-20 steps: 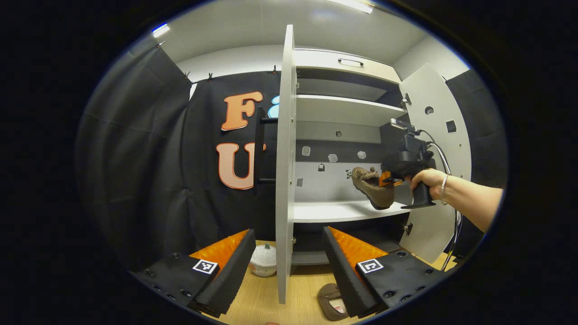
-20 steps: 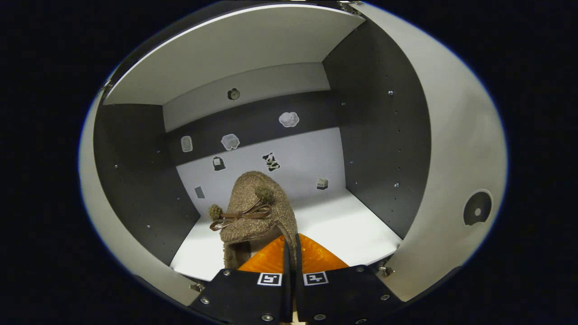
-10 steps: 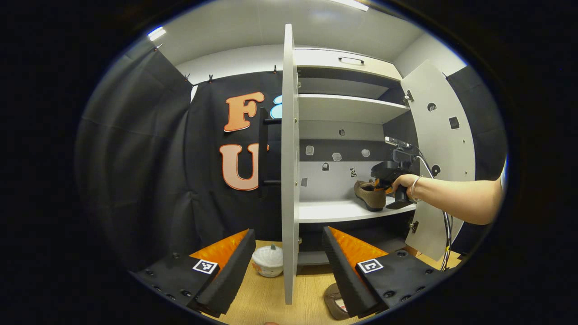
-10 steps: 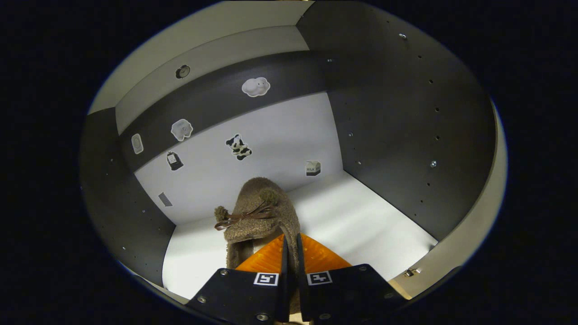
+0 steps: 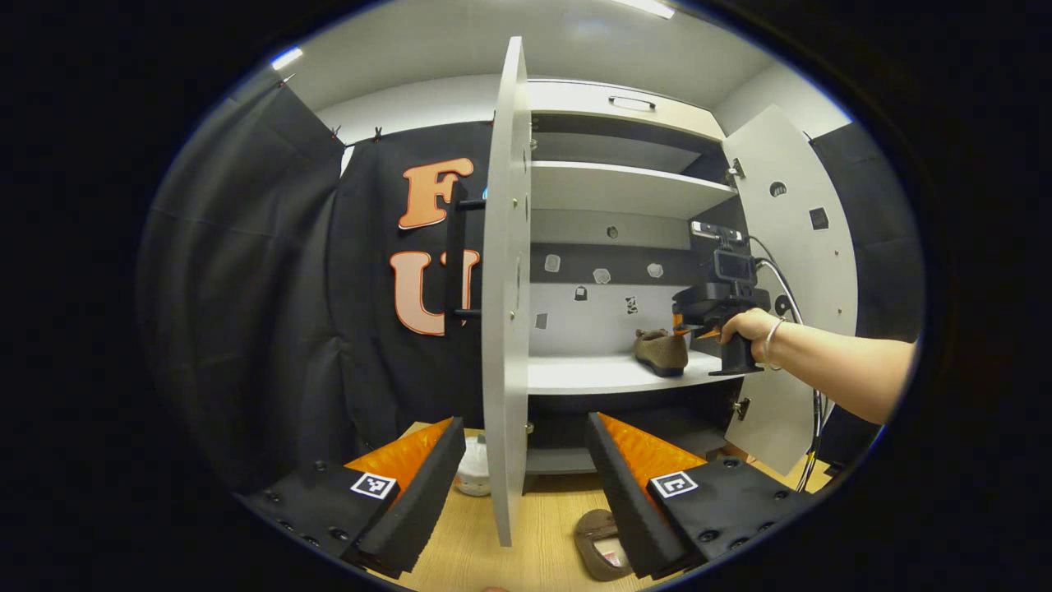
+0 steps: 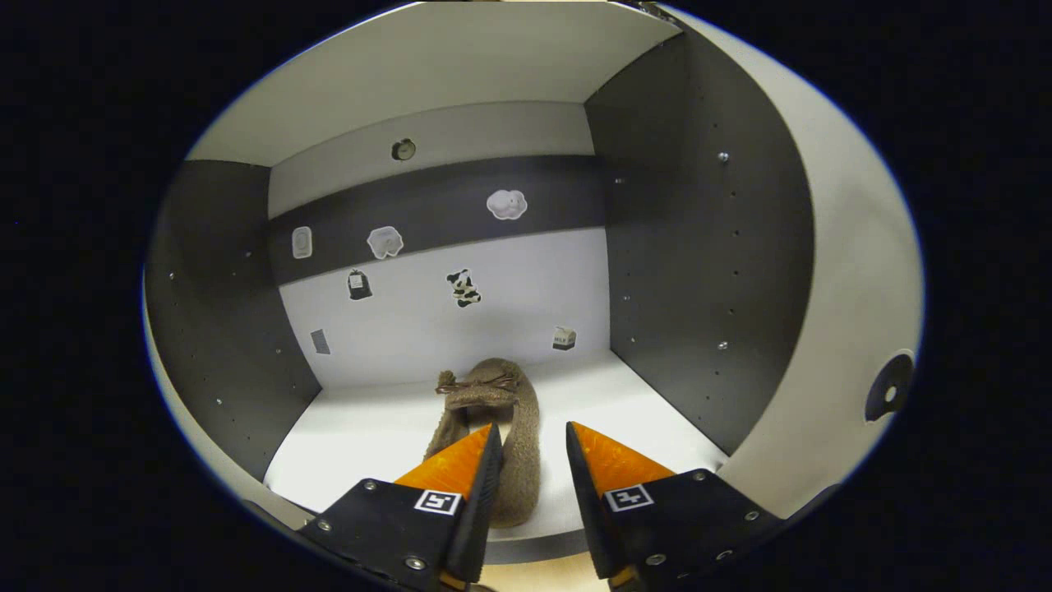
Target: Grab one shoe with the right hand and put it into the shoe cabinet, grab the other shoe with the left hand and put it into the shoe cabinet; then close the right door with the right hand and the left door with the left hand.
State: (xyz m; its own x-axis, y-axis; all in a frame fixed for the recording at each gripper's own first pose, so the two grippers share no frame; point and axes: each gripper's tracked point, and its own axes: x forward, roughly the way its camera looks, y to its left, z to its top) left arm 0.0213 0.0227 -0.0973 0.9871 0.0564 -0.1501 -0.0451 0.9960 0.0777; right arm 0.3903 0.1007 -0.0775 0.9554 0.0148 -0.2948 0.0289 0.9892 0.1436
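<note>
Where fuzzy shoe [image 6: 493, 427] lies, smooth shelf [image 6: 641, 411]

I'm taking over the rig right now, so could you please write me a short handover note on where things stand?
Right gripper: open, at the cabinet's middle shelf, just off the first shoe.
Left gripper: open, empty, low in front of the cabinet.
First shoe lies flat on the shelf, released. Second shoe is on the floor by the left gripper.
Both doors, left and right, stand open.
Done: first shoe placed.
Left: left gripper shelves the second shoe, then close the right door, then the left.
</note>
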